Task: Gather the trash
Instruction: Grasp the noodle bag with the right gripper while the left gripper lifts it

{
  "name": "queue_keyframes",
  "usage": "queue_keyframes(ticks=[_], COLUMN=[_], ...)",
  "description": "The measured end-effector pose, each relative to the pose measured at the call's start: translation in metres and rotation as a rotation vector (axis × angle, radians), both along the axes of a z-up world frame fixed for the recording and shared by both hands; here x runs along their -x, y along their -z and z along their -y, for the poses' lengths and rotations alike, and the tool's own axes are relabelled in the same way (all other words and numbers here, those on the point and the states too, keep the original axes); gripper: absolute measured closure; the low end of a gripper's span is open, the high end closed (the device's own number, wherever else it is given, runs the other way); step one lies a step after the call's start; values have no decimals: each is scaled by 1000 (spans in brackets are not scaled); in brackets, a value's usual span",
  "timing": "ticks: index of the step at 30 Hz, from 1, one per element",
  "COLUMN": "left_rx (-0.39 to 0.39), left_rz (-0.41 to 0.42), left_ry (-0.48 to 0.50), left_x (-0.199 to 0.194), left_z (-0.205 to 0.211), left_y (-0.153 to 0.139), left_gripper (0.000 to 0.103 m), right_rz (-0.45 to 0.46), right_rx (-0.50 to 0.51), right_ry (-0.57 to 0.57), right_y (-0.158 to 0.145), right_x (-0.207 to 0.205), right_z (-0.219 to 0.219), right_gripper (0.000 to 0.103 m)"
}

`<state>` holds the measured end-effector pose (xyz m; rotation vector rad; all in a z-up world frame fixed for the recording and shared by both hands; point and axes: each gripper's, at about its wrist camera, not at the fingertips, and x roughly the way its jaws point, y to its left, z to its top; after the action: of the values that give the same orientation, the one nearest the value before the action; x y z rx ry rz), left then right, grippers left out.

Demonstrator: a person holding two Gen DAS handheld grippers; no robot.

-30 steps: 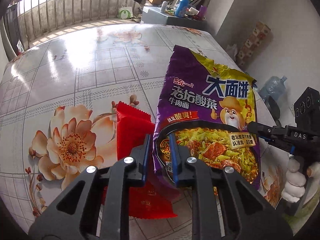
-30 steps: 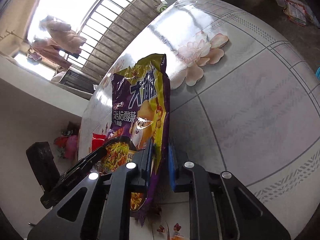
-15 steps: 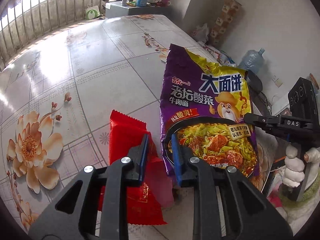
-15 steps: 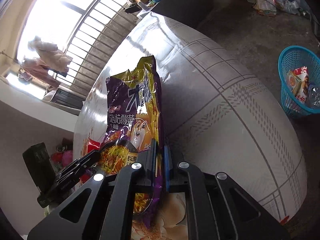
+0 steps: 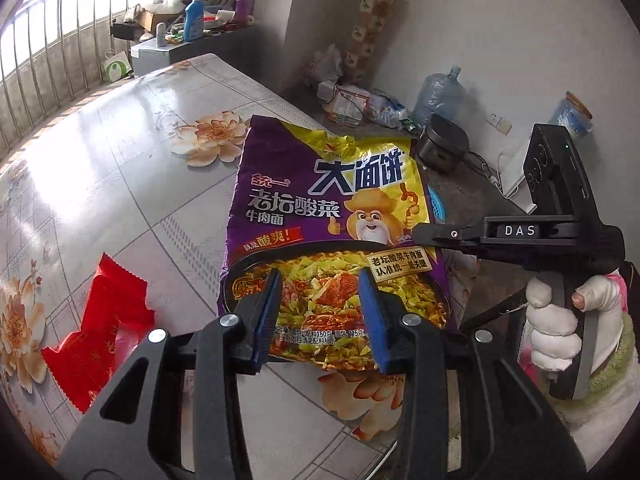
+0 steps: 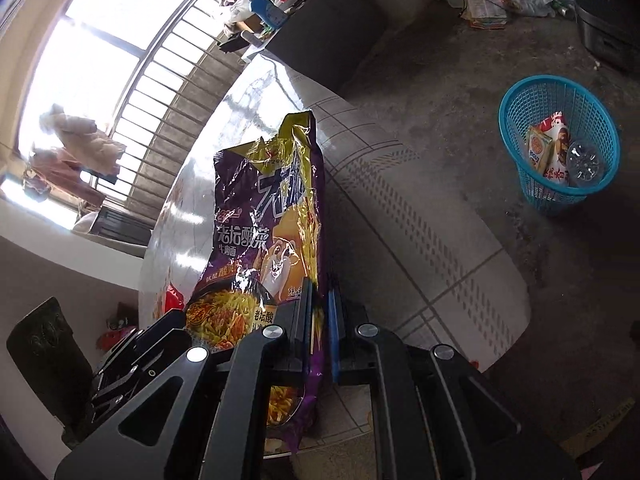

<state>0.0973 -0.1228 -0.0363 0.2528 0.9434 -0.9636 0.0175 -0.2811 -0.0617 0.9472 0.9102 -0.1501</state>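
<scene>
A purple and yellow instant-noodle bag (image 5: 332,216) hangs tilted over the flowered table (image 5: 120,184) near its right edge. My right gripper (image 6: 320,320) is shut on the bag's (image 6: 264,208) right edge; its tip (image 5: 422,233) comes in from the right, held by a gloved hand (image 5: 552,336). My left gripper (image 5: 322,314) points at the bag's lower part. Its jaws are opening, and the pads stand apart without pressing on the bag. A red wrapper (image 5: 104,328) lies flat on the table, left of the left gripper. A blue mesh basket (image 6: 536,192) stands on the floor.
The basket holds several wrappers and a clear bottle. A water jug (image 5: 438,94), a black pot (image 5: 442,148) and loose litter sit on the floor by the wall. A cabinet (image 5: 168,50) crowded with bottles stands past the table's far end.
The left jaws have spread wide apart and no longer pinch the bag's edge. Both grippers and the bag moved toward the table's right edge. The basket came into the right wrist view.
</scene>
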Motion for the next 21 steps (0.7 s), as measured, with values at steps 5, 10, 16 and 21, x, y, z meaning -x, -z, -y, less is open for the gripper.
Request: queue_keyframes(ticks=[5,10,16,21], left_rx=[-79,-85,-83,-74], left_rz=[18,33,45,39], left_ry=[43,68,80,88], left_x=[4,2,8,9], left_z=[22,23,22,19], left_y=[27,27,27,28], left_gripper=[73,75,76,76], right_rz=[3,15,60,112], right_rx=[24,85,54,27], right_ry=[5,8,-2,-37], right_y=[-3,-10,-1,1], right_x=[2,-10,-34,-56], right_z=[15,28,46,53], right_gripper=[77,57,57,58])
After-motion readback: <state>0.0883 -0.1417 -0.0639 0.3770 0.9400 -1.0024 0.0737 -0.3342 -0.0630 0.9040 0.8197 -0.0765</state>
